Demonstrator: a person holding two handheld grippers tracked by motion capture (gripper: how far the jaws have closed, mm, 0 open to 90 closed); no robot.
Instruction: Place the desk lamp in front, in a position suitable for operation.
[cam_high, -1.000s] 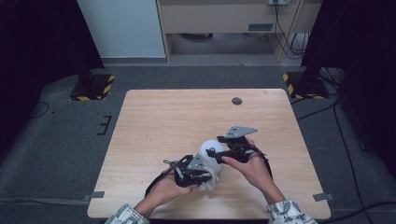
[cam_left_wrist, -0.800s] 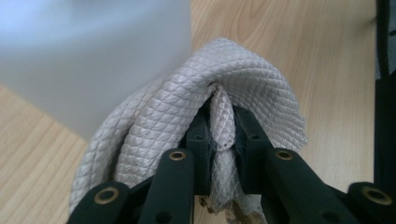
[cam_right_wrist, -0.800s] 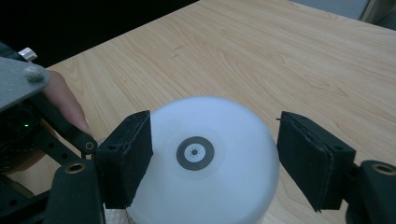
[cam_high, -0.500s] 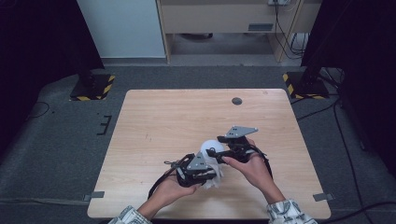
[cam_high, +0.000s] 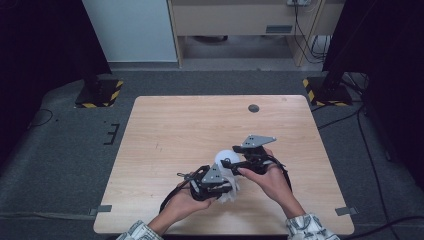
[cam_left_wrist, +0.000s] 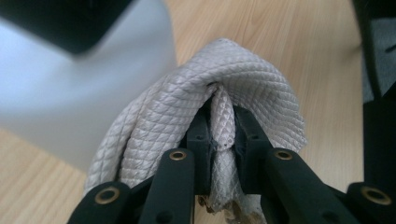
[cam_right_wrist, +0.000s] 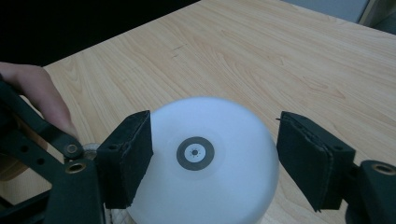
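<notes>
High view: both hands work at the near edge of the wooden table (cam_high: 165, 130), where the right gripper (cam_high: 231, 163) holds a white cup (cam_high: 223, 156) and the left gripper (cam_high: 227, 186) sits just beside and below it with a wad of cloth (cam_high: 231, 192). In the left gripper view the jaws are closed tight on a fold of the grey quilted cloth (cam_left_wrist: 219, 84), which bulges over the pads toward the cup's white wall (cam_left_wrist: 70, 93). In the right gripper view the cup (cam_right_wrist: 205, 154) lies between the two pads, its flat end with a dark ring facing the camera; the left-hand pad (cam_right_wrist: 130, 154) bears on its side, while the other pad appears to stand slightly off, so the grip is judged to be a loose cradle rather than a firm clamp. The step in hand appears to be wiping the cup. To do it well, the right gripper should steady the cup firmly without crushing it, and the cloth should be pressed flat against the wall and drawn around it, the pinch kept deep so the fold does not slip out.
</notes>
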